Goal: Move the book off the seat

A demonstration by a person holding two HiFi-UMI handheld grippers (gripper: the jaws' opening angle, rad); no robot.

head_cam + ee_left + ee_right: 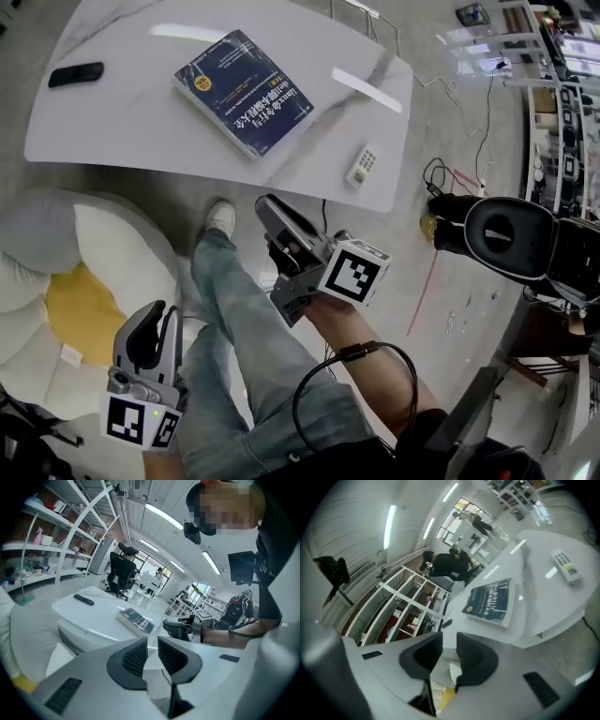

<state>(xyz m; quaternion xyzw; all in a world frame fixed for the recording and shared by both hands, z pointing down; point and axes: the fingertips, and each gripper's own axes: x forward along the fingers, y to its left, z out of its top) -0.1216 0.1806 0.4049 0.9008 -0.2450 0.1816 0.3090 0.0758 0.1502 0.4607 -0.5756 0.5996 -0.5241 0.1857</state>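
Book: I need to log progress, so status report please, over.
Left gripper and right gripper: jaws slightly apart, both empty. Book flat on white table, off the seat. Nothing in the way.

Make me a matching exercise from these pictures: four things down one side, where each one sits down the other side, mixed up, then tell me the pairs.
Things:
1. book
2. black remote
3. white remote
4. yellow cushion

Places, as the head view shows them:
a. on the pale seat
b. at the left end of the table
c. in the middle of the table
d. by the table's near edge, towards the right

Pairs: 1-c, 2-b, 3-d, 4-a.
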